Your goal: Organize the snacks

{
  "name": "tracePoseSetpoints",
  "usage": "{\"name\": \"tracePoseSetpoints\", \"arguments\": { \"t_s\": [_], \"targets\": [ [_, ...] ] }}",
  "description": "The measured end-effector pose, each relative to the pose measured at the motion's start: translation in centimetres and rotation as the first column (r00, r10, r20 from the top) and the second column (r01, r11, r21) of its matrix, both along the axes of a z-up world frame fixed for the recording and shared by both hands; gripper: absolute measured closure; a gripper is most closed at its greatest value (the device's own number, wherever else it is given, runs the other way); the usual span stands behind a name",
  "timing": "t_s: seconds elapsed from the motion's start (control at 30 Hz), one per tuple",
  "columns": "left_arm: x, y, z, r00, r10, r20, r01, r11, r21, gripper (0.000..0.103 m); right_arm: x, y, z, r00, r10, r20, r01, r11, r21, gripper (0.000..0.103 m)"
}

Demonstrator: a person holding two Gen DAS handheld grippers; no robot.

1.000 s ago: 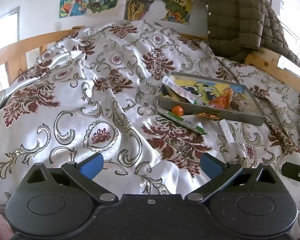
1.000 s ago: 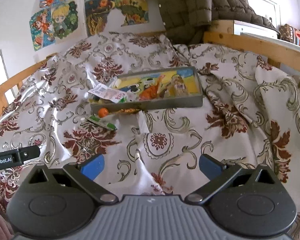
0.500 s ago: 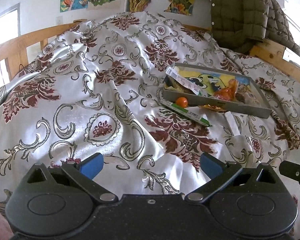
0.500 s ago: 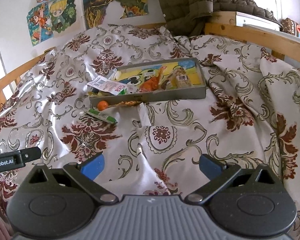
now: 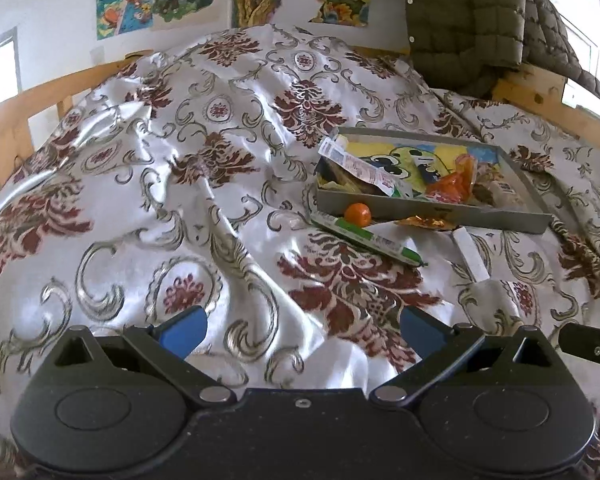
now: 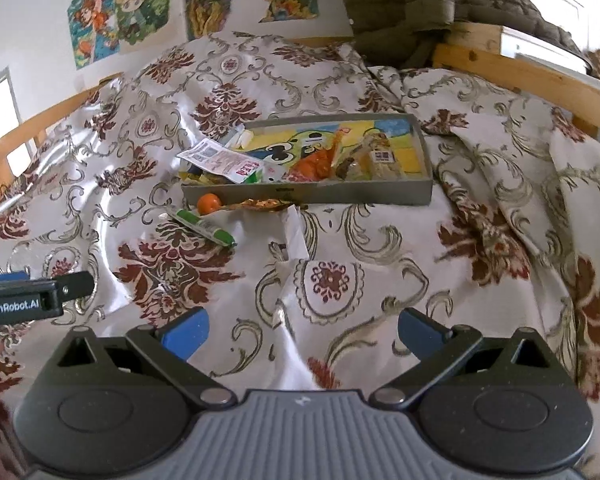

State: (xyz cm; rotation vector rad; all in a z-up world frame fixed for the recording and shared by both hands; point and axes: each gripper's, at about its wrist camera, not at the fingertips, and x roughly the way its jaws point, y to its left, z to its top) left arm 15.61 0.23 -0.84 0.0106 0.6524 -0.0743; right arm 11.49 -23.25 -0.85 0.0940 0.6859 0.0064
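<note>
A: Where are the snacks?

B: Mostly in the grey tray (image 6: 380,194) on the bed (image 6: 340,280). Orange packet (image 6: 320,164) and a white-pink sachet (image 6: 224,160) inside; the sachet overhangs the tray's left corner. Loose ones lie on the bedspread just in front of the tray's near wall: orange ball (image 6: 209,202), green-white stick (image 6: 204,227), crinkled gold wrapper (image 6: 260,203), white sachet (image 6: 296,234).

A: Why loose?

B: My read: the tray is the collection point and those four aren't sorted yet. The ball touches or nearly touches the tray wall; can't tell which.

A: Gripper state?

B: Left hand-held gripper (image 5: 300,330): fingers spread wide, nothing between them, low over the bedspread, well short of the snacks. Right hand-held gripper (image 6: 300,328): same, wide apart, holding nothing. Left one's finger shows at the edge of the right view.

A: First pick?

B: Probably the stick or white sachet, nearest. Soft, wrinkled satin underneath, so a thin flat packet may be awkward to pinch.
</note>
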Motion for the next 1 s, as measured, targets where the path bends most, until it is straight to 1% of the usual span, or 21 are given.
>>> {"name": "tracePoseSetpoints", "arguments": {
  "t_s": [0.1, 0.17, 0.27, 0.37, 0.57, 0.77, 1.0],
  "targets": [
    [1.1, -0.2, -0.2, 1.0, -0.008, 0.0, 0.008, 1.0, 0.002, 0.001, 1.3, -0.1, -0.1, 1.0, 0.01, -0.006, -0.01, 1.0, 0.0, 0.0],
    [1.9, -0.2, -0.4, 1.0, -0.016, -0.005, 0.016, 1.0, -0.013, 0.001, 2.0, -0.1, -0.2, 1.0, 0.015, -0.003, -0.015, 1.0, -0.013, 0.0],
    [2.6, 0.0, -0.5, 1.0, -0.021, 0.006, 0.021, 0.997, -0.069, 0.001, 2.8, -0.2, -0.4, 1.0, 0.013, 0.004, -0.013, 1.0, -0.025, 0.0],
    [3.2, 0.2, -0.6, 1.0, -0.023, 0.019, 0.025, 0.995, -0.1, 0.001, 3.4, -0.5, -1.0, 1.0, 0.006, -0.013, -0.006, 1.0, -0.005, 0.0],
    [5.0, -0.5, -1.2, 0.999, -0.036, 0.011, 0.037, 0.996, -0.087, 0.001, 4.2, -0.4, -1.3, 1.0, 0.018, -0.013, -0.018, 1.0, -0.018, 0.0],
    [6.7, -1.1, -1.7, 0.997, -0.07, 0.014, 0.071, 0.994, -0.079, 0.001, 5.6, -0.3, -1.7, 0.999, 0.032, -0.006, -0.032, 0.999, -0.028, 0.0],
    [10.0, -2.0, -2.6, 0.992, -0.115, 0.06, 0.119, 0.991, -0.063, 0.001, 7.7, -0.3, -2.3, 0.999, 0.036, 0.023, -0.035, 0.998, -0.046, 0.0]
  ]
}}
